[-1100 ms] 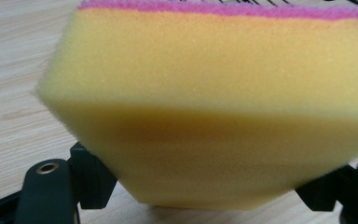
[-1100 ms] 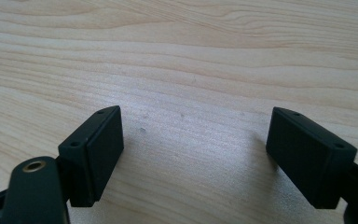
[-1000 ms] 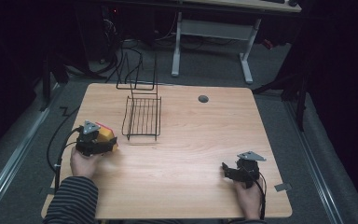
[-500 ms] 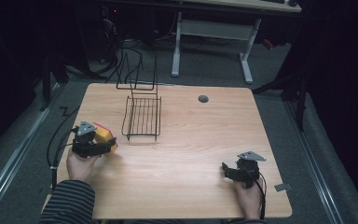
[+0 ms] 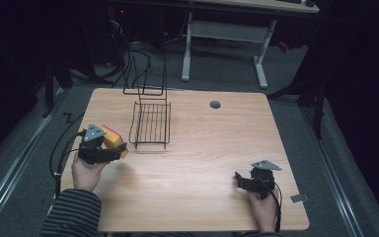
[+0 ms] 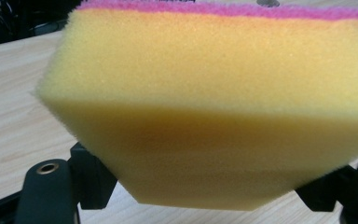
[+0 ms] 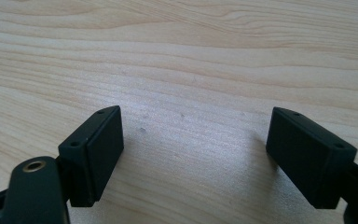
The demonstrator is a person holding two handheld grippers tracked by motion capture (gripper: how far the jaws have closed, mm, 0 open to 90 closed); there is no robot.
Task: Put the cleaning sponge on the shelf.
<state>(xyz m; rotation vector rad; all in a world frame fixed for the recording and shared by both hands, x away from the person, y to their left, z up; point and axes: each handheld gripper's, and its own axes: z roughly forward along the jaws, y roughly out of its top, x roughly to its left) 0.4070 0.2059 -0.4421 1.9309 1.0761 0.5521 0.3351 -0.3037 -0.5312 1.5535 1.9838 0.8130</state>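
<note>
Sponge [image 6: 214,107] was the thing in hand: a yellow block of foam with a thin pink layer on one face. In the left gripper view it stood very close to the camera, and the two black jaws pressed on its lower corners from both sides, so the left gripper [image 5: 109,150] was clamped on it. The pores of the foam and the pink strip along the top edge were clear there, but the place of the sponge on the table could not be read from that view.

The high view gave this place. The sponge [image 5: 113,139] was at the left side of the wooden table [image 5: 217,143], raised a little above the surface, just beside the near left corner of the black wire rack [image 5: 151,124]. It did not touch the rack, as far as one could tell. The person's left hand [image 5: 88,170], coming out of a striped sleeve [image 5: 71,213], held the gripper from behind.

The right gripper [image 5: 242,178] was well apart from all this, near the front right part of the table, in the person's right hand [image 5: 262,207]. In the high view its jaws were too small to judge. The right gripper view showed them plainly: they stood wide apart, with bare wood grain between them, and they held nothing.

A small round grey hole [image 5: 215,104] lay in the table toward the far edge, to the right of the rack.
</note>
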